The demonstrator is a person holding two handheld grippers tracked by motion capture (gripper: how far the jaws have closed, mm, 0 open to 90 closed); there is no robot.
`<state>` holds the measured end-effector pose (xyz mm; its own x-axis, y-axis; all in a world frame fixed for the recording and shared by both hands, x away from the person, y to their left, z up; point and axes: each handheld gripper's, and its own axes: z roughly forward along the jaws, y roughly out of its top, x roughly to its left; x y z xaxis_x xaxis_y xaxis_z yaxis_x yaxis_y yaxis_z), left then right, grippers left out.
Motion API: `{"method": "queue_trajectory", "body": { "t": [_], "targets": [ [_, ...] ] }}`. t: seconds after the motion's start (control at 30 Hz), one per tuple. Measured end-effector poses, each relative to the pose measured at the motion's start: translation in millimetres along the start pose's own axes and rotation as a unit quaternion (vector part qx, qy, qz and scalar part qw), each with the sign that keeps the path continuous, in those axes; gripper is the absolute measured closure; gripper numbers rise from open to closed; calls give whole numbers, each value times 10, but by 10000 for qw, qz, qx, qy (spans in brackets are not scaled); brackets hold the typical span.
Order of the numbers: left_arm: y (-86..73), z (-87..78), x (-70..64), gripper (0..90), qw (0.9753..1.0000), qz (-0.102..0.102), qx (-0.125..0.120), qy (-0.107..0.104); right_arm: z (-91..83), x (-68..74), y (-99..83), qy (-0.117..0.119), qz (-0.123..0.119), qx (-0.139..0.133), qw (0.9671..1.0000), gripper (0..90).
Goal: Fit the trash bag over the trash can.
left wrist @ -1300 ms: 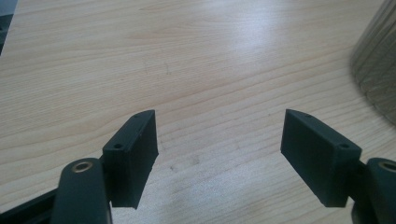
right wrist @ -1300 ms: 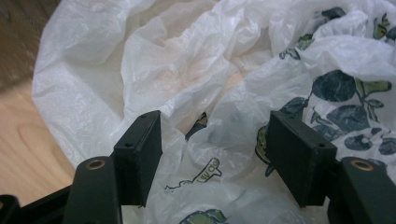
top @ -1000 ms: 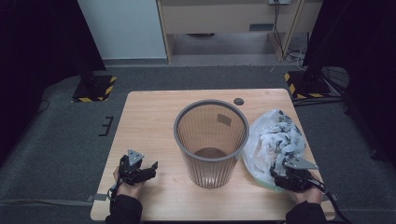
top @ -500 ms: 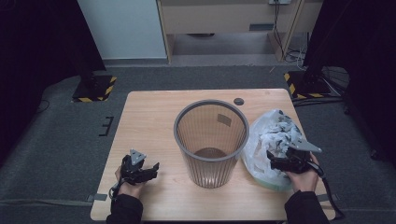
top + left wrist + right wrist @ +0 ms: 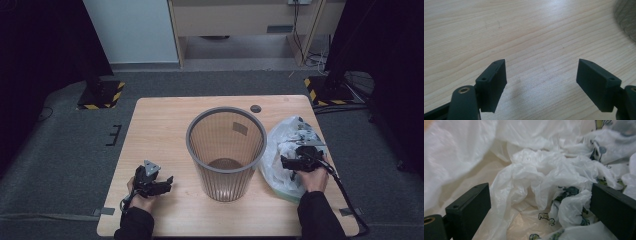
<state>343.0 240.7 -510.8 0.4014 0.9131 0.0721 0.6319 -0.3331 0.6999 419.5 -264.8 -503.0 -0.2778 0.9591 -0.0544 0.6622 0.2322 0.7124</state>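
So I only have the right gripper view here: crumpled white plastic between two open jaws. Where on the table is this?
Observer: It's a plastic bag at the table's right edge, beside a mesh wastebasket.
Operator: Is the wastebasket lined?
Observer: No, it stands upright with no bag in it.
Operator: And the other hand?
Observer: The left gripper rests low near the table's front left, jaws open over bare wood, pointing toward the wastebasket.
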Motion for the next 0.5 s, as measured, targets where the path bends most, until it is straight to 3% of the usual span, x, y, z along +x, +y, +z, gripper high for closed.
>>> {"method": "queue_trajectory", "body": {
  "t": [0.17, 0.3, 0.5],
  "targets": [
    [5, 70, -33, 226, 9998, 124, 149, 1, 111, 11, -54, -55, -41, 180, 9998, 57],
    [15, 108, -67, 220, 9995, 210, 221, -20, 154, -2, -111, -60, 25, 157, 9999, 88],
    [7, 131, -81, 213, 9992, 264, 295, -22, 181, 22, -202, -111, -71, 54, 9999, 224]
  ]
}}
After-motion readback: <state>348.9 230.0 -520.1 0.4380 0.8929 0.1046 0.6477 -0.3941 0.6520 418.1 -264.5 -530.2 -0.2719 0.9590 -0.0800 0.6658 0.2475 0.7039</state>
